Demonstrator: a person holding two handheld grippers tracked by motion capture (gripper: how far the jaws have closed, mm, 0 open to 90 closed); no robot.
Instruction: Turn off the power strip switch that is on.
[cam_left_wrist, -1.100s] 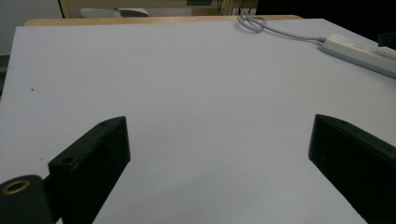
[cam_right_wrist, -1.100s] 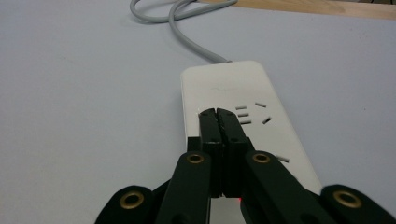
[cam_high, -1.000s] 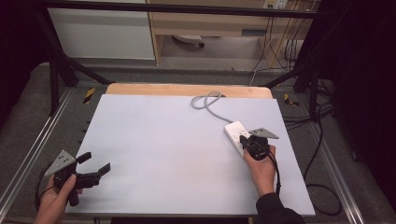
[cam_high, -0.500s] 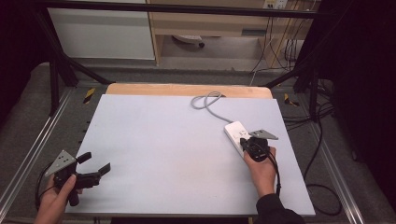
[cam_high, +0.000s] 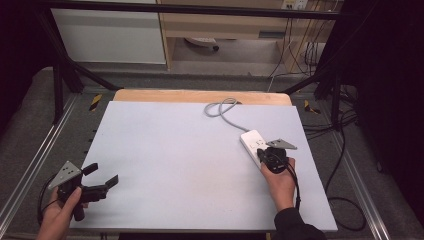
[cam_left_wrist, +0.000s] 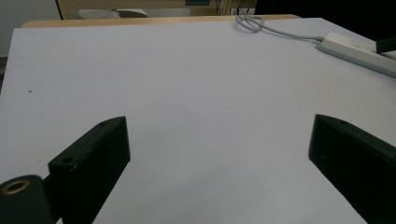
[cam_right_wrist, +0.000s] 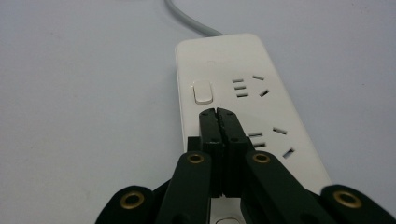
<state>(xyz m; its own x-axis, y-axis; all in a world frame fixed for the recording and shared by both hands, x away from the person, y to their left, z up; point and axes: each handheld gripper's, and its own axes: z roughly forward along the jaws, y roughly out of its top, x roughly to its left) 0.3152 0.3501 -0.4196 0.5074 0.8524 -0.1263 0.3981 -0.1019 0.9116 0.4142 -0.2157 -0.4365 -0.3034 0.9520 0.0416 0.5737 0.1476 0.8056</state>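
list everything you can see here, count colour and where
white plastic power strip: 1, white, right side of the table under the right gripper
grey round power cord: 1, grey, looped near the table's far edge, running to the strip
pale grey flat table top: 1, pale grey, centre, with a wooden strip along its far edge
white oblong switch button: 1, white, on the strip just beyond the right jaws
left gripper: 1, black, near left corner of the table, jaws wide apart
right gripper: 1, black, over the strip, jaws closed together
hands: 2, each holding a gripper at the near edge
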